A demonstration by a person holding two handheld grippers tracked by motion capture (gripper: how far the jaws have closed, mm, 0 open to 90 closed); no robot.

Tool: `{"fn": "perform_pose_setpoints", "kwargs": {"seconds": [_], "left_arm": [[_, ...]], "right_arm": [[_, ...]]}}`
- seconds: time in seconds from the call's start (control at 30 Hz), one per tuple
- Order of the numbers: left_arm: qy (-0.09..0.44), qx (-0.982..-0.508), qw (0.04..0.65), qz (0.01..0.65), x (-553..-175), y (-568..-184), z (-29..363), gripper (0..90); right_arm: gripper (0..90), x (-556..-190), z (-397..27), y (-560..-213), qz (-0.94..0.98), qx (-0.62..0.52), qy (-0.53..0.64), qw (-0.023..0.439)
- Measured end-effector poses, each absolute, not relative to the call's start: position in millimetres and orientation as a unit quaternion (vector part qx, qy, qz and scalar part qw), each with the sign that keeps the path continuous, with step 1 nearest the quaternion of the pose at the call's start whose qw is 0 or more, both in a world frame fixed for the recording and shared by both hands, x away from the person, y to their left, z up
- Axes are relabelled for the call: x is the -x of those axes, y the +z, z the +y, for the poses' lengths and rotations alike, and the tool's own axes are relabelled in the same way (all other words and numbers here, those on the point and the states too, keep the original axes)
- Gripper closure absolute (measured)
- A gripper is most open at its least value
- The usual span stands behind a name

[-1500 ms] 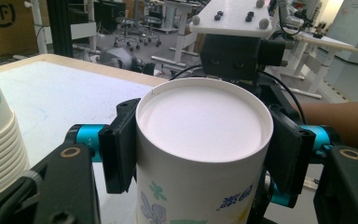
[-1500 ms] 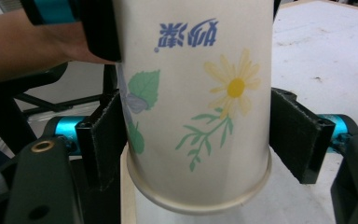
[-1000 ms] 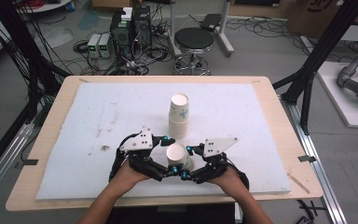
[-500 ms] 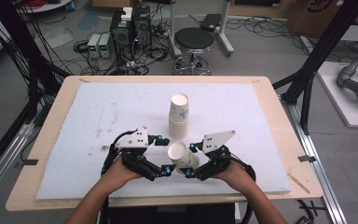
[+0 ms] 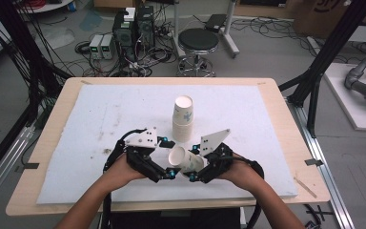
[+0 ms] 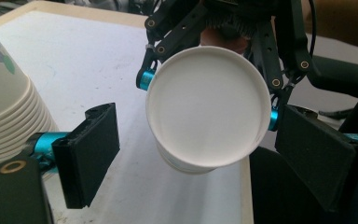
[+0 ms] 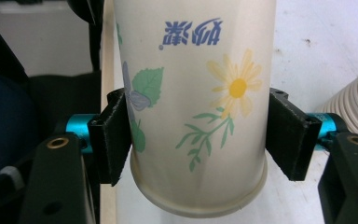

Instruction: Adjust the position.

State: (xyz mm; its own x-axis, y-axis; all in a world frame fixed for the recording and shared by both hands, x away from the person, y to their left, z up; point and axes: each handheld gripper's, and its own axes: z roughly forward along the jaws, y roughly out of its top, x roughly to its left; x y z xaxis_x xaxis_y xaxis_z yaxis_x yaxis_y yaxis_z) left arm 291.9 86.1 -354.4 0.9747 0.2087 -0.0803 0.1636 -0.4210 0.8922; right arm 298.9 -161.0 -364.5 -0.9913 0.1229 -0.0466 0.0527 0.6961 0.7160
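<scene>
High view takes in the whole table (image 5: 52, 191), with a stack of paper cups (image 5: 183, 119) standing upright near its middle and a single paper cup (image 5: 185, 161) held tilted just in front of it, between two hands. The right gripper view adds the cup's print: a yellow flower, green leaves and blue lettering upside down. The left gripper view looks straight into the cup's white mouth (image 6: 208, 105). The right gripper (image 7: 205, 135) has its fingers (image 7: 114, 135) clamped on the cup's sides near the base, having just eased slightly. The left gripper (image 6: 209, 156) stands wide, fingers (image 6: 91, 154) released, clear of the cup. One loose cup, one stack, two grippers.
</scene>
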Motion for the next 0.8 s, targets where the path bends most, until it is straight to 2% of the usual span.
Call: {"fn": "perform_pose_setpoints", "kwargs": {"seconds": [0.4,0.8], "left_arm": [[0.012,-0.867,0.488,0.100,-293.7,-359.8,75.4,15.2],[-0.002,-0.873,0.477,0.101,-296.0,-363.8,71.3,19.8]], "right_arm": [[31.4,-297.8,-152.6,-361.2,0.946,-0.023,0.318,0.063],[31.4,-294.7,-143.8,-359.4,0.960,-0.007,0.272,0.068]]}}
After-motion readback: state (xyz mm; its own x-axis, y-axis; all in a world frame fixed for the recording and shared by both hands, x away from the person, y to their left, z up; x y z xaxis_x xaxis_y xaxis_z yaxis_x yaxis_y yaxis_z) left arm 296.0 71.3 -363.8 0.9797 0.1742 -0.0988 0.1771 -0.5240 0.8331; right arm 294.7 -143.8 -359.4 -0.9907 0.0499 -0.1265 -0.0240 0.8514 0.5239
